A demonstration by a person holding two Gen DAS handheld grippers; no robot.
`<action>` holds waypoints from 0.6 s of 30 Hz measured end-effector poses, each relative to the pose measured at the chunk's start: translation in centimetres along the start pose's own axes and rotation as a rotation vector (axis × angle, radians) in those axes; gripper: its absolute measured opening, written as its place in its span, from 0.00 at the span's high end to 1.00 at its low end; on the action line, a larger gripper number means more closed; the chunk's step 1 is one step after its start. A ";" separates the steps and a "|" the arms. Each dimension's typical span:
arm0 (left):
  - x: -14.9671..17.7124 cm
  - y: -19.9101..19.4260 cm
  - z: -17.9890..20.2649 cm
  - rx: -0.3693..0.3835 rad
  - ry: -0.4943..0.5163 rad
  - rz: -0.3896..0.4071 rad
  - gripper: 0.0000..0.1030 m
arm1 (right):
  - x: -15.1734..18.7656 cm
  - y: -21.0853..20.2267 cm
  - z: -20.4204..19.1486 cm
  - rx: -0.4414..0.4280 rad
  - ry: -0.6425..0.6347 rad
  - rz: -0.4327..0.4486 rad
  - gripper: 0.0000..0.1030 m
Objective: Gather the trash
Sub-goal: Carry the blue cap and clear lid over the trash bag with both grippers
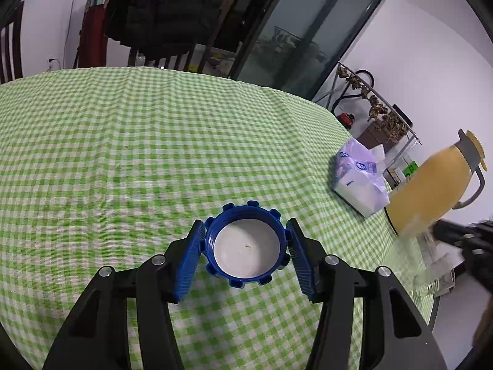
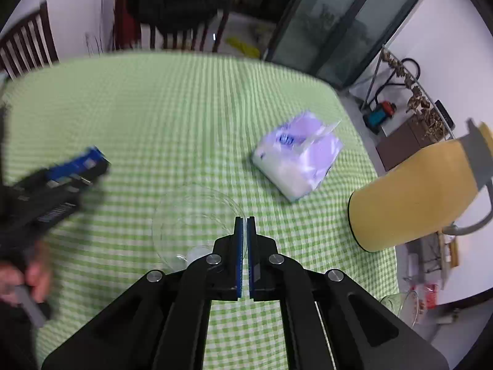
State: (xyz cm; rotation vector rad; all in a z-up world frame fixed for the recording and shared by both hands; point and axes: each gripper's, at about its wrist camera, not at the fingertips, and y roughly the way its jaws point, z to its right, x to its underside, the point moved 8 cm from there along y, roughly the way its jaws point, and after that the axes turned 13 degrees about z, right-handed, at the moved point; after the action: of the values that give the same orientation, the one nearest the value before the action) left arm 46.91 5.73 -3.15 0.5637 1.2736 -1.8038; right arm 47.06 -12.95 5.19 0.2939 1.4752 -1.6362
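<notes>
The left gripper [image 1: 245,248] holds a blue cap [image 1: 247,248] between its jaws, one ribbed pad on each side of it. The cap is turned with its open side to the camera, so the white inside shows, and it is above the counter [image 1: 123,141], which has a green and white checked cloth.

The right gripper [image 2: 245,234] has its jaws almost pressed together, and they pinch the thin rim of a clear plastic cup [image 2: 191,225]. The cup is to the left of the jaws and just above the cloth; I cannot tell if it touches the cloth.

On the right part of the counter lies a pack of tissues [image 2: 297,162], and near it at the edge stands a yellow jug [image 2: 413,197] with a grey handle. The right view is blurred; the left gripper shows there at the left side.
</notes>
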 end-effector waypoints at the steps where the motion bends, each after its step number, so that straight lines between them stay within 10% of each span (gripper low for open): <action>1: 0.1 0.1 0.5 0.007 0.005 -0.001 0.50 | 0.2 -1.0 0.4 0.001 0.014 0.025 0.98; 12: 1.8 -0.3 6.3 0.075 0.120 -0.009 0.50 | 6.6 -11.9 8.4 0.057 0.124 0.169 0.98; 18: 5.1 -0.2 11.1 0.111 0.224 -0.060 0.50 | 16.6 -20.3 17.5 0.170 0.250 0.203 0.98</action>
State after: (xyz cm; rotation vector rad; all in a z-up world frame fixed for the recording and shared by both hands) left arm 45.04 -6.32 -2.56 0.8161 1.3570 -1.9112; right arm 29.26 -37.97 12.28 0.7428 1.4357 -1.6039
